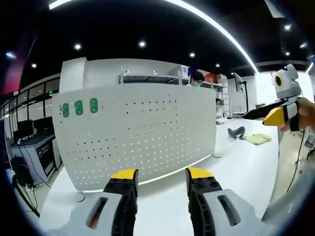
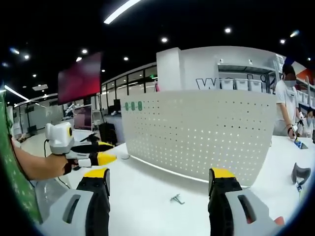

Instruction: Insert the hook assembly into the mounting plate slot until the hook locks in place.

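1. Both the left gripper (image 1: 161, 178) and the right gripper (image 2: 159, 180) have their jaws spread, holding nothing.
2. The hook (image 2: 177, 198) lies on the table (image 2: 147, 189) just in front of the pegboard (image 2: 206, 132).
3. The right gripper should pinch its shank firmly, then aim squarely at a slot.

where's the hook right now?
In the right gripper view the small metal hook lies loose on the white table, in front of the pegboard, between the right gripper's open fingers.

both grippers, left (image 1: 161, 176) and right (image 2: 159, 174), wide open, empty, level
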`<state>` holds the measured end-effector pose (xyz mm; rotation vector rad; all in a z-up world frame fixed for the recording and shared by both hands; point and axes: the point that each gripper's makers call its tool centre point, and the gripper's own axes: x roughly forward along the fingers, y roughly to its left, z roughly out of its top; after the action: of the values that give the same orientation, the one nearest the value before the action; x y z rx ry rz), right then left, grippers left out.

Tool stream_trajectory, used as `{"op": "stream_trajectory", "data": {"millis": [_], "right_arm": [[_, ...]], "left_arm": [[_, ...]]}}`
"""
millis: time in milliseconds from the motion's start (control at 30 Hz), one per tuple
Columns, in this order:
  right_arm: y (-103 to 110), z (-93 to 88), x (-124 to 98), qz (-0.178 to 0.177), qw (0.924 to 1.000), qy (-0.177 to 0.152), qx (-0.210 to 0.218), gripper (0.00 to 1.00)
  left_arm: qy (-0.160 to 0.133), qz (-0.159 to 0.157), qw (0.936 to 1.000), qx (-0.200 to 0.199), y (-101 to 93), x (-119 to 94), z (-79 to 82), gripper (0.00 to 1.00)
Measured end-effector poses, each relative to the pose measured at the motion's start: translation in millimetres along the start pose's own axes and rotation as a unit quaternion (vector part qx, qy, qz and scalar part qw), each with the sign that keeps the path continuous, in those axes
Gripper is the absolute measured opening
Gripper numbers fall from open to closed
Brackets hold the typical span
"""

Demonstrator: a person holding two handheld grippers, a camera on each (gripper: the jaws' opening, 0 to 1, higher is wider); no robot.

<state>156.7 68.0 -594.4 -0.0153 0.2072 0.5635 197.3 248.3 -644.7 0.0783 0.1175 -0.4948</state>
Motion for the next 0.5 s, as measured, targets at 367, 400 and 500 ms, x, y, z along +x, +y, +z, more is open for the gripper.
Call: {"op": "stream_trajectory", "data": {"millis": [367, 400, 500], "right_arm": [[-2, -9.6, 1, 0.000, 1.0000, 0.009, 0.004, 0.83], [-3, -10.7, 1, 0.000, 0.9999, 0.010, 0.004, 0.83], [-6, -15.3, 4, 0.000, 0.9999, 0.014, 0.006, 0.83]], "left_arm": [[0.021, -0.014, 0.9997, -0.005, -17.4, -7, -20.1, 0.39], [0.021, -0.015, 0.9996, -0.006, -17.6, -7, -20.6, 0.39], [0.023, -0.016, 0.9996, -0.006, -18.7, -8, -21.3, 0.39]]}}
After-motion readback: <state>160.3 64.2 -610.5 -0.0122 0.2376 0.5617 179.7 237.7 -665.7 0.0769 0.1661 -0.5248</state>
